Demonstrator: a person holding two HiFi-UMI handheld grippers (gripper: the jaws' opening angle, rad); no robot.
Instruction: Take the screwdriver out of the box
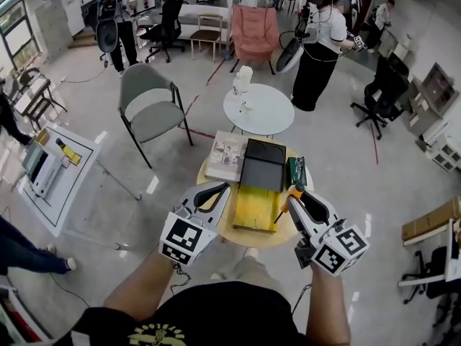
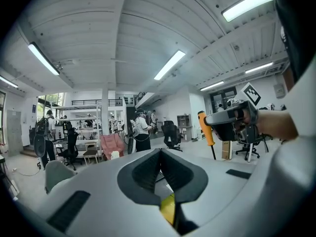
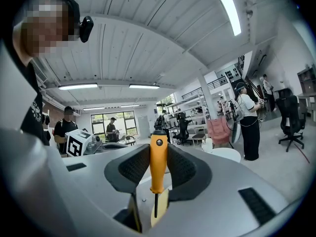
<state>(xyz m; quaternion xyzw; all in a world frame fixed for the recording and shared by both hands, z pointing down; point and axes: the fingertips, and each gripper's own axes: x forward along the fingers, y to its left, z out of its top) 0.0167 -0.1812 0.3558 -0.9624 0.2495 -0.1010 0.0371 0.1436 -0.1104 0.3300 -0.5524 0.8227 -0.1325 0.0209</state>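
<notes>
The screwdriver (image 3: pixel 157 162) has an orange handle and a thin dark shaft. My right gripper (image 3: pixel 158 154) is shut on the handle, with the shaft hanging down. In the head view that right gripper (image 1: pixel 295 193) holds the screwdriver (image 1: pixel 282 211) over the right edge of the open box (image 1: pixel 252 209), which has a yellow inside and a black lid (image 1: pixel 262 166) laid back. My left gripper (image 1: pixel 222 188) hovers at the box's left side. Its pads meet at the tip in the left gripper view (image 2: pixel 160 152), with nothing between them. That view also shows the screwdriver (image 2: pixel 206 128) to the right.
The box sits on a small round wooden table (image 1: pixel 238 236) with a magazine (image 1: pixel 226 156) and a green item (image 1: pixel 297 171). Beyond stand a white round table (image 1: pixel 258 109), a grey chair (image 1: pixel 151 107) and a pink armchair (image 1: pixel 254 31). People stand around the room.
</notes>
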